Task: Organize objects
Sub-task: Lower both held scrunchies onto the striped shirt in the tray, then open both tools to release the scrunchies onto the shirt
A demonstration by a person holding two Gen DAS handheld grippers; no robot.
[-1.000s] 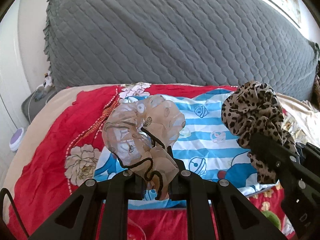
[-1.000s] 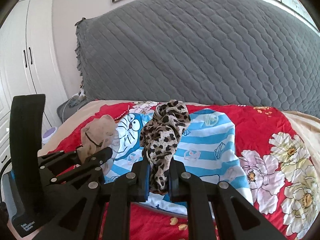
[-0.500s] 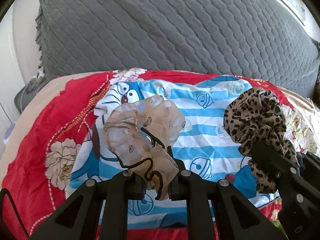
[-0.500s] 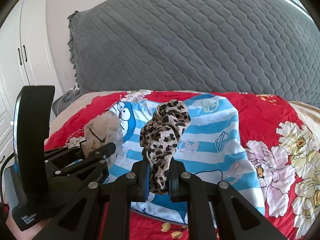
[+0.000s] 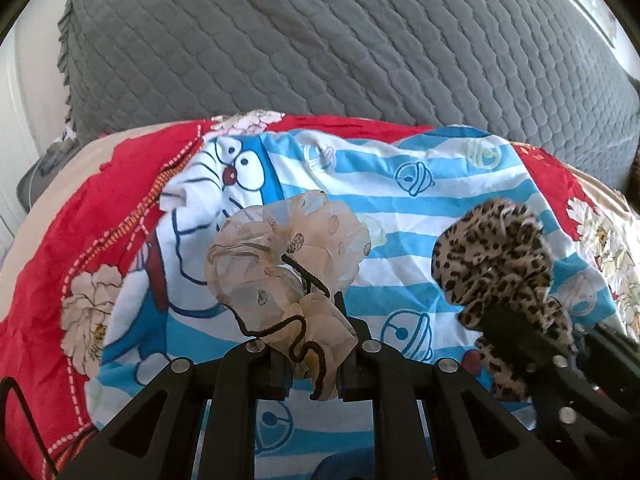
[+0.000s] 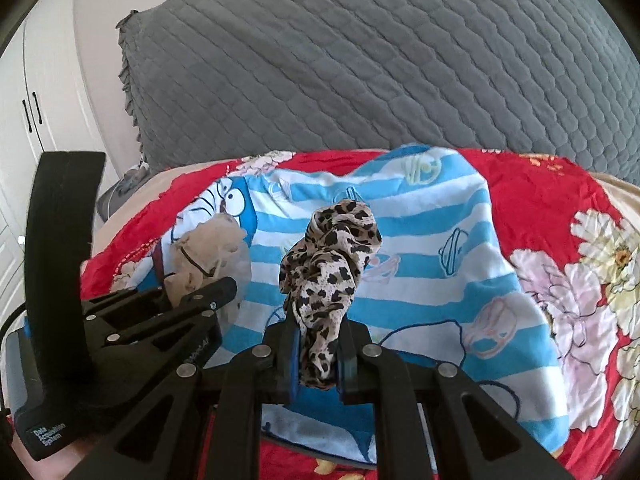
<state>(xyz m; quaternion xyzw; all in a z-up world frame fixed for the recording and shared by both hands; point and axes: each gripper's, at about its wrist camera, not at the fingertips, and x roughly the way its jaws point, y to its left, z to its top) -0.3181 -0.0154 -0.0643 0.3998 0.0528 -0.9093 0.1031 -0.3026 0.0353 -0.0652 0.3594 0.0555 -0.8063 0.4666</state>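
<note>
My left gripper (image 5: pixel 314 360) is shut on a sheer beige scrunchie (image 5: pixel 280 256) with a black elastic cord, held above the bed. My right gripper (image 6: pixel 318 354) is shut on a leopard-print scrunchie (image 6: pixel 326 264), also held in the air. The leopard scrunchie also shows at the right of the left wrist view (image 5: pixel 496 264). The beige scrunchie also shows at the left of the right wrist view (image 6: pixel 208 252), with the left gripper (image 6: pixel 196 300) beside it. Both hang over a blue-and-white striped cartoon cloth (image 5: pixel 420 200) spread on the bed.
A red floral bedspread (image 6: pixel 532 200) lies under the cartoon cloth (image 6: pixel 432 280). A large grey quilted headboard cover (image 5: pixel 320 48) rises behind it. White cupboard doors (image 6: pixel 36 112) stand at the far left.
Both grippers have moved forward and down toward the bed, so the striped cartoon cloth now fills more of each view. Both scrunchies stay held.
</note>
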